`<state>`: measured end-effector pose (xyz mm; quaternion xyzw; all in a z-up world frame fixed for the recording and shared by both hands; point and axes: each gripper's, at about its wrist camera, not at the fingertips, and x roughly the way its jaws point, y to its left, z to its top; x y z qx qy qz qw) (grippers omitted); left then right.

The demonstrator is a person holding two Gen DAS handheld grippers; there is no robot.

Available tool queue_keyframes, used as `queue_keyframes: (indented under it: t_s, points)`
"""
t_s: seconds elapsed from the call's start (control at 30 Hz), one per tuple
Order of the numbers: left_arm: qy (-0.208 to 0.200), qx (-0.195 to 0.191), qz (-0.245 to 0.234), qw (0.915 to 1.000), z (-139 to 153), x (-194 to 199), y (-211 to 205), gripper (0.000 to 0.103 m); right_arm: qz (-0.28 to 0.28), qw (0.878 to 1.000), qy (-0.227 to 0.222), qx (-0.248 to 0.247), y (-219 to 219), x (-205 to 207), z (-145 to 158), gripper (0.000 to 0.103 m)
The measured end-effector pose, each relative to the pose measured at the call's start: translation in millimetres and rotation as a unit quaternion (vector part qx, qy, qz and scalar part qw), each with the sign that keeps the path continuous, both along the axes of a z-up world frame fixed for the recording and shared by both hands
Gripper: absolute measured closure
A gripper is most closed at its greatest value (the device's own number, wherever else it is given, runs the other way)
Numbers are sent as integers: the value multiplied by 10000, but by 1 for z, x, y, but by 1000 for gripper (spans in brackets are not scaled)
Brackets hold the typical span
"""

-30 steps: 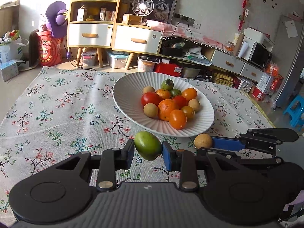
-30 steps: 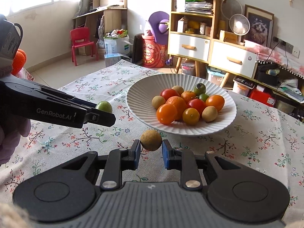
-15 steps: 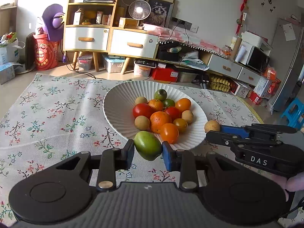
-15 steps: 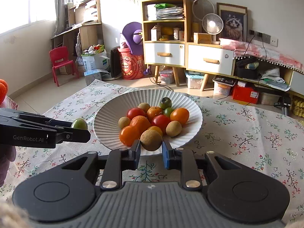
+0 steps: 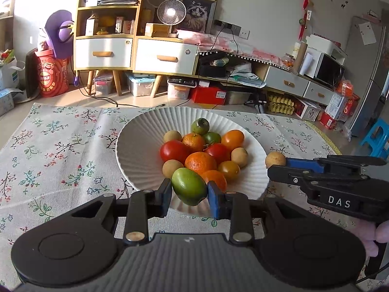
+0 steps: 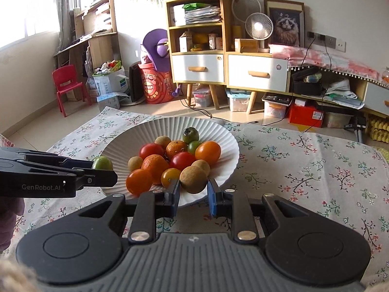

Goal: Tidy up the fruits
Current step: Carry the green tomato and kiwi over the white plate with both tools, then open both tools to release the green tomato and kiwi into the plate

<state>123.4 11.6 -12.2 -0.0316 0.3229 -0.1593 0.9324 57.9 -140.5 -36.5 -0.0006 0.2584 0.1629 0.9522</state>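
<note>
A white ribbed plate (image 5: 136, 150) (image 6: 218, 131) on the floral tablecloth holds several tomatoes, oranges, green and brown fruits. My left gripper (image 5: 189, 192) is shut on a green fruit (image 5: 189, 186) above the plate's near rim. In the right wrist view that same green fruit (image 6: 102, 162) shows at the plate's left edge, at the tip of the left gripper (image 6: 103, 170). My right gripper (image 6: 193, 186) is shut on a brown round fruit (image 6: 193, 178) over the plate's near edge. From the left wrist view the brown fruit (image 5: 275, 159) sits at the plate's right rim.
The tablecloth (image 5: 60, 146) covers the table all around the plate. Behind the table stand a wooden cabinet with drawers (image 5: 104, 51), a small fan (image 5: 171, 12) and floor clutter. A red chair (image 6: 66, 85) stands far left. A person's hand (image 5: 379, 233) holds the right tool.
Both grippers have moved in toward the plate with their fruits. The brown fruit went from in front of the plate to over its near edge; the green fruit now hangs over the rim.
</note>
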Motion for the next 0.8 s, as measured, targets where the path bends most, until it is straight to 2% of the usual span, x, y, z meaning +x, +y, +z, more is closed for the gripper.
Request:
queue_keyframes:
  t_s: [0.8]
  points:
    - [126,72,-140,9998,-7,13,-2,69,188,9997,129,10,1,12,-2,81]
